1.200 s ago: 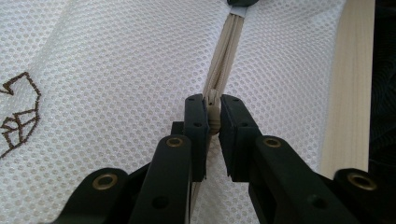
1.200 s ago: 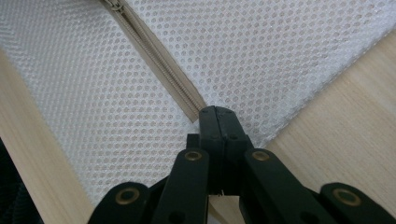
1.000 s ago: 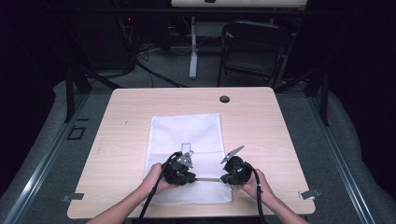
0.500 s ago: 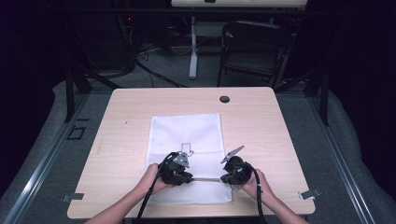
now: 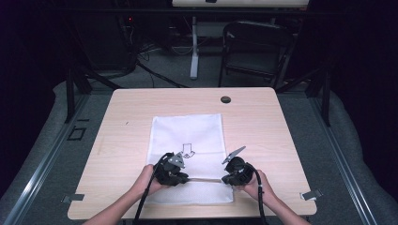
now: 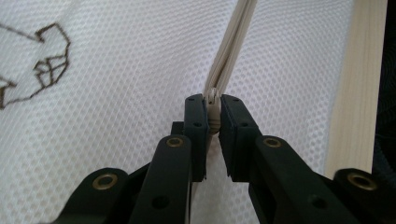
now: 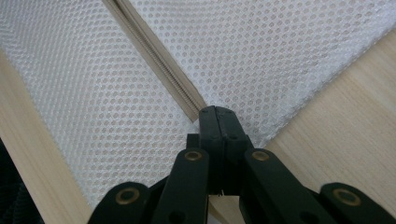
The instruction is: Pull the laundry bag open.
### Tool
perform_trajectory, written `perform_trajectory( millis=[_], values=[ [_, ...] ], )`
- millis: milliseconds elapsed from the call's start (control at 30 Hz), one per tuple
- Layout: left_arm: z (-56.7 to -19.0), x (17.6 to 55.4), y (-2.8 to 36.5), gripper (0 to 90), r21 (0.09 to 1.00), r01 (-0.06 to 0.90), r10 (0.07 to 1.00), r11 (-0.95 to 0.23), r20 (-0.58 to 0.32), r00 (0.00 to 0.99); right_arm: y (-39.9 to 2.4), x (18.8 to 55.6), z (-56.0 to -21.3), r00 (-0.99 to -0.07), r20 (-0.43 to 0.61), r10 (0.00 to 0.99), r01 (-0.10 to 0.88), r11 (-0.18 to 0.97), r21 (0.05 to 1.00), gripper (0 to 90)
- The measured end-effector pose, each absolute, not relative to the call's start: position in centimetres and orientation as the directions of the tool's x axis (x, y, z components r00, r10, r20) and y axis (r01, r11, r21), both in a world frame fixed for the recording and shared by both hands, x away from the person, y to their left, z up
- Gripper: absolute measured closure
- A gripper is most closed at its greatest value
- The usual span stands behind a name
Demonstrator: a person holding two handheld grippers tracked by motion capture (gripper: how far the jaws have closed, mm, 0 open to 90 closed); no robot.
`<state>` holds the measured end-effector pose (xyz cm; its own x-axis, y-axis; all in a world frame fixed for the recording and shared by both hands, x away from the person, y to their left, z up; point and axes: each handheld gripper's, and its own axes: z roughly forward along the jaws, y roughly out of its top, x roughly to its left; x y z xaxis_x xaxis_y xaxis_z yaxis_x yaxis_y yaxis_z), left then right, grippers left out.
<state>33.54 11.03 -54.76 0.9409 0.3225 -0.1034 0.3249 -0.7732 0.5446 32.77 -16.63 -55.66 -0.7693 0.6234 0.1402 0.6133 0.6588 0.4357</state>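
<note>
A white mesh bag [image 5: 187, 136] lies flat on the wooden table [image 5: 263, 126], with a beige zipper [image 5: 204, 179] running across its near part. My left gripper [image 5: 187, 178] is shut on the zipper's pull [image 6: 213, 109], and the tape [image 6: 233, 42] runs away from its black jaws. At the zipper's other end, close to the bag's right edge, my right gripper [image 5: 224, 179] is shut on the beige tape [image 7: 154, 56]. In the right gripper view the jaws meet at the right gripper [image 7: 215, 114]. A hand holds each gripper.
A dark outline drawing [image 5: 187, 150] is printed on the bag's middle. A black round grommet [image 5: 225, 99] sits near the table's far edge. A dark chair [image 5: 253, 47] stands beyond the table. Bare wood lies left and right of the bag.
My left gripper has edged slightly to the left along the zipper line. The right gripper has kept still.
</note>
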Motion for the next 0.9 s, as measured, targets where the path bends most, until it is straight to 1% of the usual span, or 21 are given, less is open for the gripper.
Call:
perform_trajectory(
  millis=[67, 433, 533, 633, 900],
  values=[
    [-54.7, 33.5, 11.5, 81.8, 0.553, 0.334, 0.326, -0.763, -0.116, 0.938, -16.6, 32.8, -55.7, -0.770, 0.140, 0.623, 0.613, 0.660, 0.435, 90.0],
    [-54.6, 33.3, 11.8, 81.8, 0.541, 0.328, 0.328, -0.775, -0.099, 0.939, -16.5, 32.7, -55.6, -0.769, 0.136, 0.625, 0.614, 0.660, 0.434, 90.0],
    [-54.7, 33.4, 12.3, 81.8, 0.542, 0.345, 0.339, -0.766, -0.115, 0.934, -16.6, 32.7, -55.6, -0.767, 0.138, 0.627, 0.616, 0.658, 0.434, 90.0],
    [-54.6, 33.3, 12.5, 81.7, 0.540, 0.338, 0.338, -0.770, -0.105, 0.935, -16.6, 32.7, -55.6, -0.768, 0.137, 0.625, 0.614, 0.660, 0.433, 90.0],
    [-54.5, 33.4, 14.3, 81.7, 0.537, 0.376, 0.384, -0.755, -0.102, 0.918, -16.6, 32.8, -55.6, -0.767, 0.141, 0.626, 0.617, 0.657, 0.433, 90.0]
  ],
)
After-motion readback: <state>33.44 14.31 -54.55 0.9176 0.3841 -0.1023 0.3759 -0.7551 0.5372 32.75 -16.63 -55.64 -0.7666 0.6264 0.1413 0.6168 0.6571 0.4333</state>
